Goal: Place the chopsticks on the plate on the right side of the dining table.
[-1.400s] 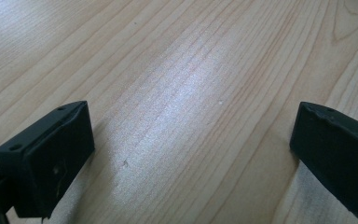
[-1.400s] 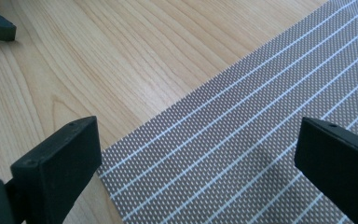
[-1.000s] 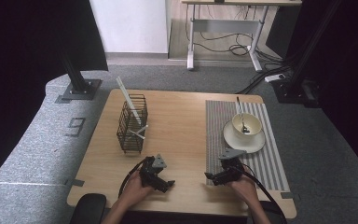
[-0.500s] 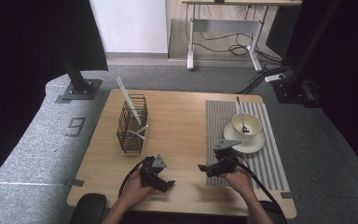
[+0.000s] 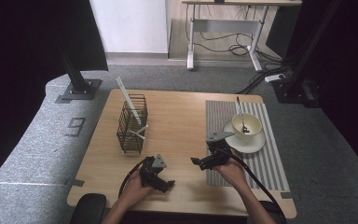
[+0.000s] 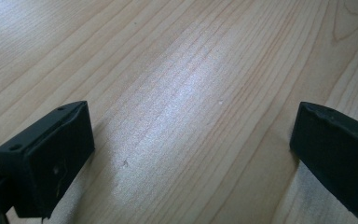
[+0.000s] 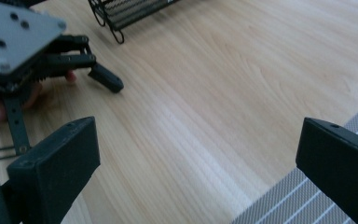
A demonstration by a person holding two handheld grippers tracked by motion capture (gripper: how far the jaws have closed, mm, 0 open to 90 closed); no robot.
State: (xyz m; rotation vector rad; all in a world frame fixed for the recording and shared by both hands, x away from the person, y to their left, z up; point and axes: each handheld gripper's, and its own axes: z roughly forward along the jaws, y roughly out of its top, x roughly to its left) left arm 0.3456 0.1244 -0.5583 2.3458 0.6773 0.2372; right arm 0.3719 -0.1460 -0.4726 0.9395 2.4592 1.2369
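Resting low over the wooden table (image 5: 182,116), the left gripper (image 5: 167,185) and right gripper (image 5: 196,161) both gape unclenched, grasping nothing, seemingly pointing toward each other.

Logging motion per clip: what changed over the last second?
The right gripper moved up the table toward the cup and saucer, jaws open, holding nothing. The left gripper, basket and spoon stayed put.
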